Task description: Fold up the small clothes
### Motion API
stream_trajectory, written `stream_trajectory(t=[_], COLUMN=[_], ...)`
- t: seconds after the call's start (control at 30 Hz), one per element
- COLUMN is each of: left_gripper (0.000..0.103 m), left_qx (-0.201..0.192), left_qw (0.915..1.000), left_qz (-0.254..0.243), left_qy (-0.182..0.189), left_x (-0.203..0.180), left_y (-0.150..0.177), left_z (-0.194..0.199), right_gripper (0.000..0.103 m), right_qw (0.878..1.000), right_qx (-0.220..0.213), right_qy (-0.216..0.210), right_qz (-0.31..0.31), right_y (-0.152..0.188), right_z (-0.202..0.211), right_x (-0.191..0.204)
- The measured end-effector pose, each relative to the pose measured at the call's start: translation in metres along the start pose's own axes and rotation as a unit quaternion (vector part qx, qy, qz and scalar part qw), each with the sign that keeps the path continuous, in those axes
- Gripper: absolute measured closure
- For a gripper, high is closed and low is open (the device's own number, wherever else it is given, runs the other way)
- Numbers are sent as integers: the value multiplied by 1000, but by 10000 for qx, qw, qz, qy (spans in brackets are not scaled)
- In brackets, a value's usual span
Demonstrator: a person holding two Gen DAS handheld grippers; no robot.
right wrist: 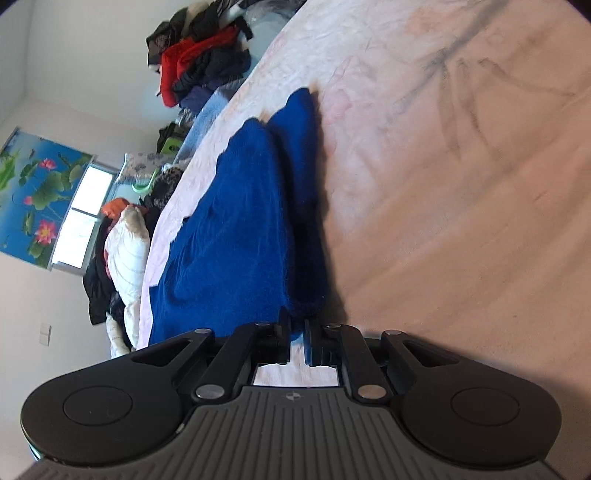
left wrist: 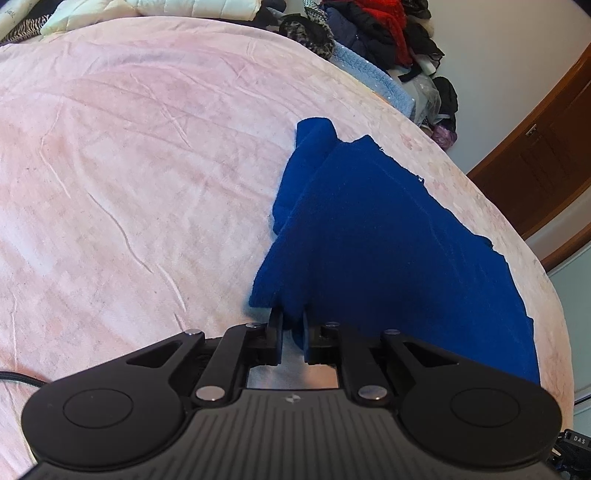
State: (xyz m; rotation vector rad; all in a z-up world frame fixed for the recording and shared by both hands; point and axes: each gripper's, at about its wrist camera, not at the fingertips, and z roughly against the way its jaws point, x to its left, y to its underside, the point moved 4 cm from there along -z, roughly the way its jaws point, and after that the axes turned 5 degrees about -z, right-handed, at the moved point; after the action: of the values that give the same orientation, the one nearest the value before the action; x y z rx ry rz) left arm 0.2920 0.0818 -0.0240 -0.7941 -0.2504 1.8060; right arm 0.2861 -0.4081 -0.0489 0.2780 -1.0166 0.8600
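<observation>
A dark blue knitted garment [left wrist: 369, 229] lies partly folded on a pink blanket [left wrist: 129, 166] that covers the bed, a sleeve laid along its left side. My left gripper [left wrist: 291, 325] is shut on the garment's near corner, with blue cloth bunched between its fingers. In the right wrist view the same blue garment [right wrist: 240, 229] stretches away over the pink blanket [right wrist: 461, 184]. My right gripper [right wrist: 296, 326] is shut on its near edge, a thick fold pinched between the fingers. Both held edges are lifted slightly off the blanket.
A heap of dark and red clothes [left wrist: 369, 33] and a light blue knit [left wrist: 373, 79] lie at the bed's far edge. A white padded jacket [right wrist: 125, 251] hangs off one side. A wooden door [left wrist: 546, 155] stands beyond the bed.
</observation>
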Motion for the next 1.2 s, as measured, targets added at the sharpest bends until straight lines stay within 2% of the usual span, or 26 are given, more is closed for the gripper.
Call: stream_trajectory(t=[0.03, 0.1, 0.17, 0.2, 0.23, 0.27, 0.33, 0.47, 0.57, 0.67, 0.77, 0.97, 1.13, 1.2], left_gripper=[86, 76, 60, 53, 40, 33, 32, 32, 32, 32, 32, 32, 32, 32], left_qx=[52, 85, 54, -24, -135, -267, -456, -617, -764, -973, -1076, -1008, -720, -536], left_qw=[10000, 9996, 9994, 9994, 9992, 9982, 9942, 9853, 9805, 9711, 9629, 9571, 9596, 9619], left_qz=[51, 234, 339, 333, 257, 143, -163, -682, -939, -1328, -1819, -2297, -2356, -2330], left_qy=[46, 159, 74, -56, -259, -523, -958, -1440, -1551, -1727, -1680, -1449, -1359, -1328], left_x=[2, 11, 19, 21, 22, 21, 15, -6, -20, -40, -66, -98, -99, -95], left_y=[2, 5, 4, 2, 0, -3, -6, -7, -6, -2, 5, 19, 27, 31], left_z=[2, 11, 20, 25, 29, 33, 36, 32, 33, 35, 31, 11, -12, -21], right_gripper=[58, 52, 53, 53, 53, 53, 49, 47, 44, 36, 36, 36, 35, 35], right_qw=[9999, 9998, 9987, 9964, 9935, 9896, 9833, 9721, 9618, 9559, 9525, 9481, 9491, 9500], right_qx=[23, -79, -412, -723, -963, -1171, -1303, -1060, -882, -727, -531, -270, -108, -97], right_qy=[-113, -176, -49, 53, 150, 238, 316, 438, 425, 392, 420, 700, 1017, 962], right_qz=[-49, 6, 279, 429, 581, 798, 1228, 2045, 2555, 2819, 2970, 3091, 2980, 2968], right_y=[0, 1, 0, -3, -5, -6, -3, 9, 21, 31, 41, 55, 57, 59], right_z=[3, 13, 26, 34, 40, 44, 42, 13, -9, -29, -49, -83, -100, -101], right_x=[-1, 1, 5, 8, 12, 17, 33, 70, 100, 122, 137, 142, 127, 120])
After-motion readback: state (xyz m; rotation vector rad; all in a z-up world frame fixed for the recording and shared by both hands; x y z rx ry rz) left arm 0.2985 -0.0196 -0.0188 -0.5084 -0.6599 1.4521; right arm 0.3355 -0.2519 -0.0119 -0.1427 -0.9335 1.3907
